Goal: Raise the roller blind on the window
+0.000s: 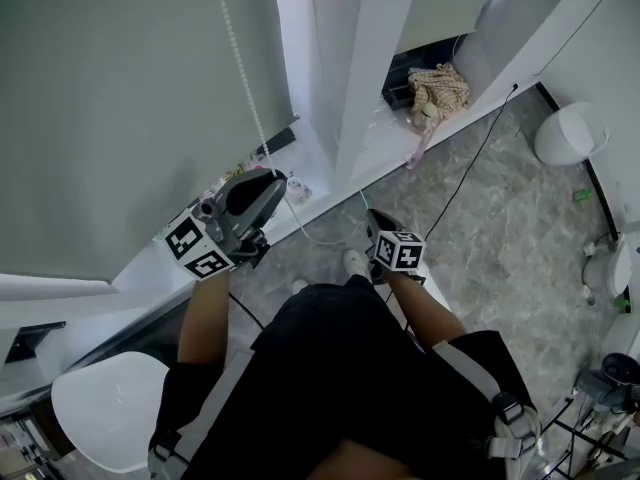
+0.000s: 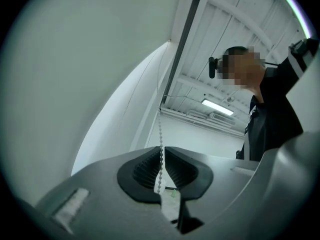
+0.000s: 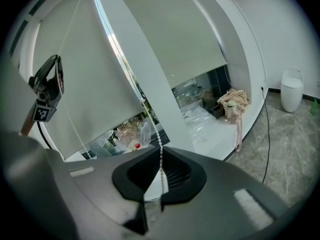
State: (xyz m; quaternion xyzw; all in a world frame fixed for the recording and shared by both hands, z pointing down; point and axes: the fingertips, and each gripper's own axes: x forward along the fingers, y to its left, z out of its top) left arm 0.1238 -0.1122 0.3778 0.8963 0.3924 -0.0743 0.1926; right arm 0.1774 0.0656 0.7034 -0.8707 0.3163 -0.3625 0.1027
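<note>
The grey roller blind (image 1: 120, 98) covers the window at the left. Its white bead chain (image 1: 240, 68) hangs down the blind's right edge. My left gripper (image 1: 268, 188) points up along the chain. In the left gripper view the chain (image 2: 160, 129) runs between the ribbed pads, and the left gripper (image 2: 162, 151) stands a sliver apart around it. My right gripper (image 1: 380, 223) is lower, near the sill. There the right gripper (image 3: 161, 153) is shut on the other strand of the chain (image 3: 135, 84). The left gripper (image 3: 47, 81) shows high at the left, against the blind (image 3: 100, 94).
A white window sill (image 1: 330, 163) runs below the blind. On it lie a checkered cloth bundle (image 1: 438, 88) and a black box (image 1: 405, 78). A white bin (image 1: 565, 133) stands on the marble floor, and a black cable (image 1: 470, 168) lies across it. A white stool (image 1: 110, 408) is at my left knee.
</note>
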